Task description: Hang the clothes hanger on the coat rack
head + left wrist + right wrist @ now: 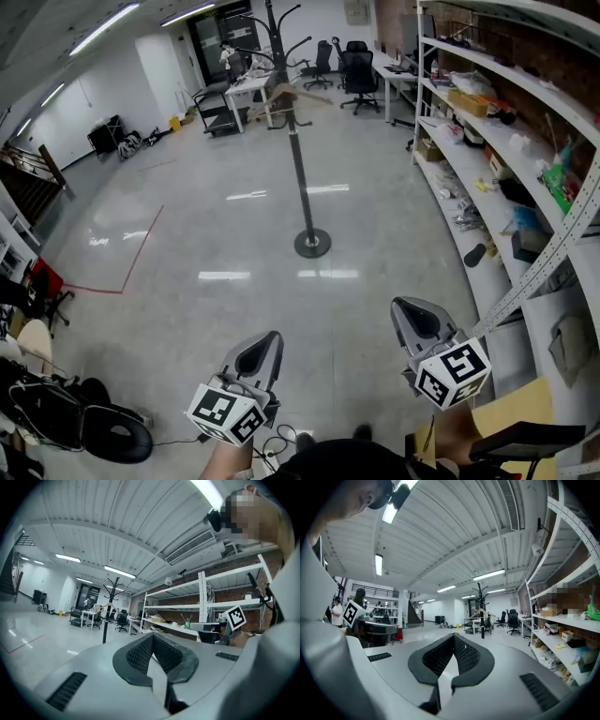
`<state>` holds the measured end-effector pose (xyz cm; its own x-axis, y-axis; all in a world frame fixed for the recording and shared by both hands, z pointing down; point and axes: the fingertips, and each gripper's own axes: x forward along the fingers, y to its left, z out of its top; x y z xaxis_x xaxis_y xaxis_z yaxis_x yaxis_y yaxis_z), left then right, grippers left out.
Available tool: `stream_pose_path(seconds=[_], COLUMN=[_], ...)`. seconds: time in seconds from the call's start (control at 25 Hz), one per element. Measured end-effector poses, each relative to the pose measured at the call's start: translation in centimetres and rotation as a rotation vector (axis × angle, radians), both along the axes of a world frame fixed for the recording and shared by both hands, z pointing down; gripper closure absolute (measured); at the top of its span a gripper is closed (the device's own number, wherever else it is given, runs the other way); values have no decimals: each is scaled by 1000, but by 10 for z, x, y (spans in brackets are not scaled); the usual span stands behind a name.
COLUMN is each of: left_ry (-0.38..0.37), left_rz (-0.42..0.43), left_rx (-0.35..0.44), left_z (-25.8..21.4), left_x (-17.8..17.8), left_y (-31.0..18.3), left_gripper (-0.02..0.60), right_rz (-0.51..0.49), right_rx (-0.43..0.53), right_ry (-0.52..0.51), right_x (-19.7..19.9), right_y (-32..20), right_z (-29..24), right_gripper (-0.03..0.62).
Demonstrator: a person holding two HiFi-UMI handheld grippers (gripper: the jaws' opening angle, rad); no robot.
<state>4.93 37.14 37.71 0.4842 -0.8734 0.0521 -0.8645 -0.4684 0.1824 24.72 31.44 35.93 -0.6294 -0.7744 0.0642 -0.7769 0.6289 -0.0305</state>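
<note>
Looks like we're basically done here: the clothes hanger [292, 94] hangs up on the coat rack [300, 169] across the floor, so our left gripper [258, 349] and right gripper [422, 323] sit closed, empty, well away from it.

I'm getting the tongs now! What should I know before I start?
Left tongs: shut, empty.
Right tongs: shut, empty.
Both are far from the coat rack, which stands out on the open floor ahead.
A wooden hanger hangs on the rack, up near its hooks.
Done: the hanging, it seems.
Left: probably nothing. From this far I can't tell how firmly the hanger sits.
</note>
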Motion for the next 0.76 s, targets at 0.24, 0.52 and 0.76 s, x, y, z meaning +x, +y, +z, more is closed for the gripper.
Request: stream_pose_path(seconds=[0.24, 0.52, 0.76], left_ry=[23, 45, 38], left_rz=[1, -12, 6], left_rx=[16, 15, 37], left_z=[0, 4, -2], left_x=[-22, -36, -37], left_y=[18, 26, 28], left_gripper=[581, 581, 581], right_rz=[4, 25, 41], right_rx=[-2, 4, 16], right_ry=[14, 27, 27], right_x=[-24, -31, -34], right_y=[25, 39, 40], right_z=[-6, -5, -8], right_gripper=[586, 586, 588])
